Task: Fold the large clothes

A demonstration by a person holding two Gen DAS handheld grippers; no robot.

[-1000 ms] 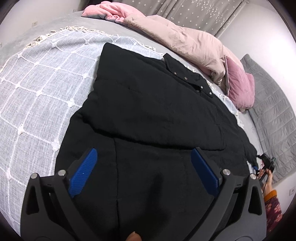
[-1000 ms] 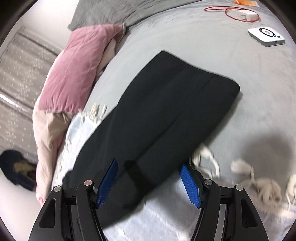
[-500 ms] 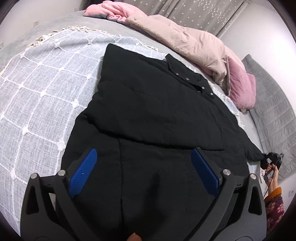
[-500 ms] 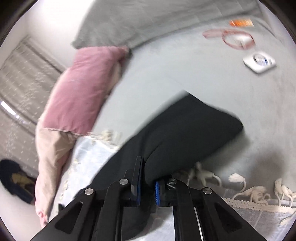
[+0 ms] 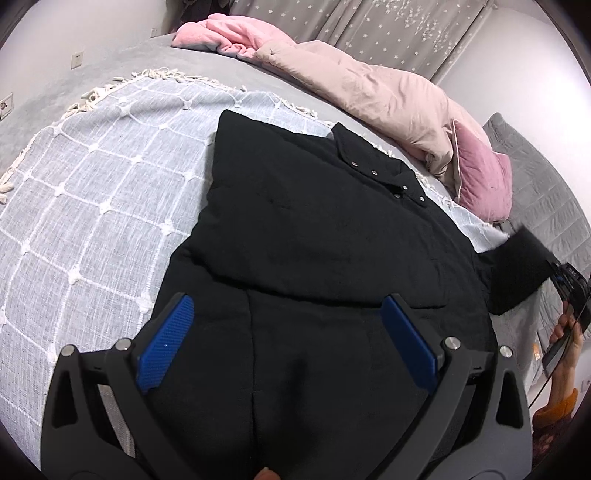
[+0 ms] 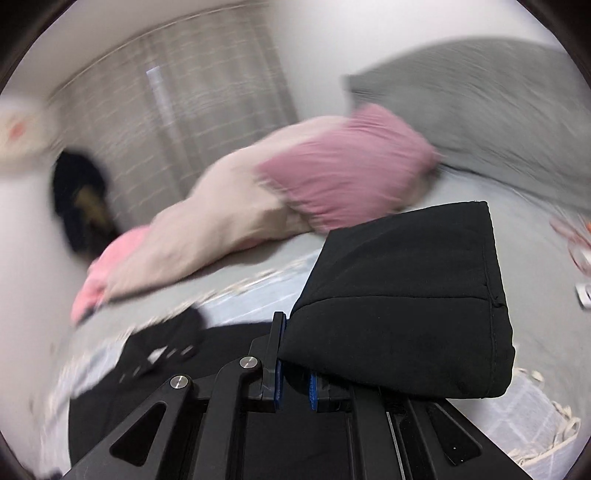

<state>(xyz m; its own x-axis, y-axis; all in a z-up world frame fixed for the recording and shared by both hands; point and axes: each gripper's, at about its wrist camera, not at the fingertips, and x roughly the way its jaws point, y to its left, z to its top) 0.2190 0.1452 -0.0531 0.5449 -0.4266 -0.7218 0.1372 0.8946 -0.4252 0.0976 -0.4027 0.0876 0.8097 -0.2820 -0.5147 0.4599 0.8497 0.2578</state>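
Note:
A black padded coat (image 5: 317,229) lies spread on a pale checked throw (image 5: 92,206), its snap-button collar toward the pillows. My left gripper (image 5: 284,341) hovers open over the coat's lower part with nothing between its blue pads. My right gripper (image 6: 293,373) is shut on the coat's black sleeve (image 6: 406,295), whose cuff end is lifted off the bed. In the left wrist view that raised sleeve (image 5: 517,266) stands at the far right, with the right gripper (image 5: 569,280) and a hand behind it.
A beige duvet (image 5: 369,88), a pink blanket (image 5: 229,33) and a pink pillow (image 5: 480,177) line the bed's far side, with a grey pillow (image 6: 480,110) beyond. A red cable (image 6: 576,240) and a small white device lie at the right. Curtains hang behind.
My right gripper closed on the sleeve, then lifted it and swung it up toward the coat's body while rolling. The left gripper stayed put, still open.

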